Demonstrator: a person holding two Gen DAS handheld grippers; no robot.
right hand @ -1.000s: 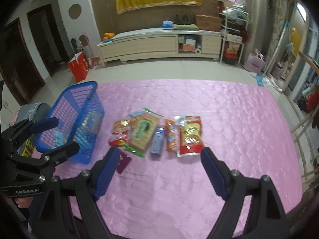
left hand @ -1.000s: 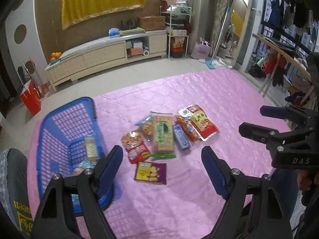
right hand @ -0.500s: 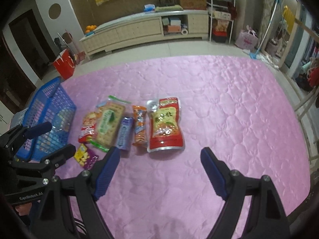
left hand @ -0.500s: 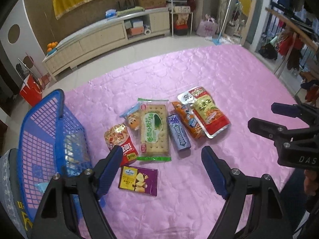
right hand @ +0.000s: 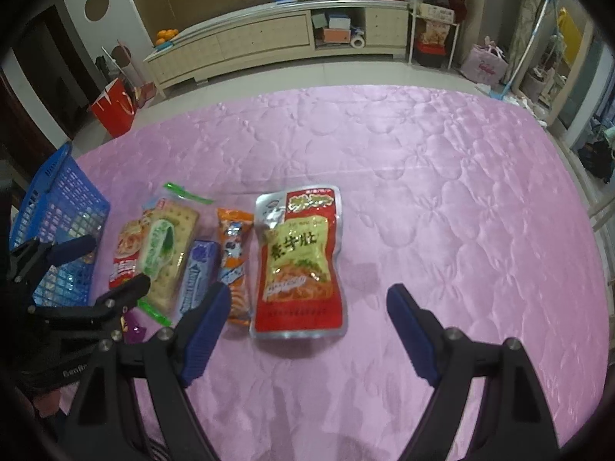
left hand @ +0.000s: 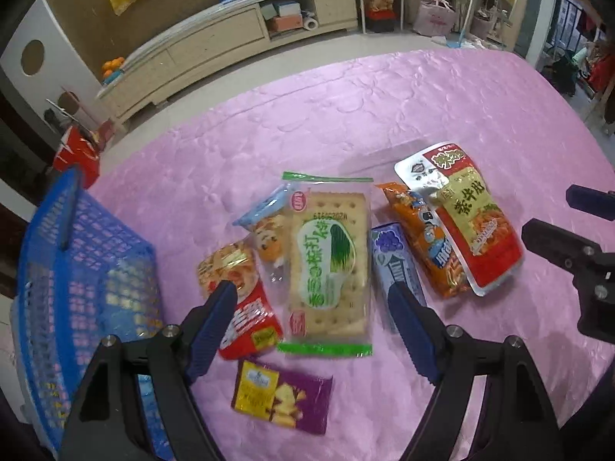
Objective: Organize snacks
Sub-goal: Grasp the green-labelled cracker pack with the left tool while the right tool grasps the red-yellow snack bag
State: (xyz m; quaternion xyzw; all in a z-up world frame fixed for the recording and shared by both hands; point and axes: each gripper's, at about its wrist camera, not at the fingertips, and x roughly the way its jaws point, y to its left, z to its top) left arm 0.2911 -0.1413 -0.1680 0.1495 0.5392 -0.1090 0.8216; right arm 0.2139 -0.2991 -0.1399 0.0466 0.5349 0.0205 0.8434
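Note:
Several snack packs lie in a row on the pink quilt point(left hand: 423, 107). My left gripper point(left hand: 313, 296) is open above the green cracker pack point(left hand: 328, 261), with a red pouch point(left hand: 238, 307) by its left finger and a blue-purple bar point(left hand: 392, 265) by its right finger. A purple-yellow packet point(left hand: 282, 395) lies nearest. An orange pack point(left hand: 423, 238) and a big red-yellow pouch point(left hand: 469, 223) lie to the right. My right gripper point(right hand: 307, 299) is open above the red-yellow pouch point(right hand: 300, 261). The blue basket point(left hand: 77, 269) stands at the left with snacks inside.
The blue basket also shows in the right wrist view point(right hand: 61, 226), behind the left gripper's fingers. A small cartoon packet point(left hand: 269, 246) lies under the cracker pack's left edge. A long low cabinet point(right hand: 269, 42) and a red bag point(right hand: 115, 107) stand on the floor beyond the quilt.
Both grippers have moved forward and down toward the snack row, which now looks much larger. Both stay open. No snack has moved.

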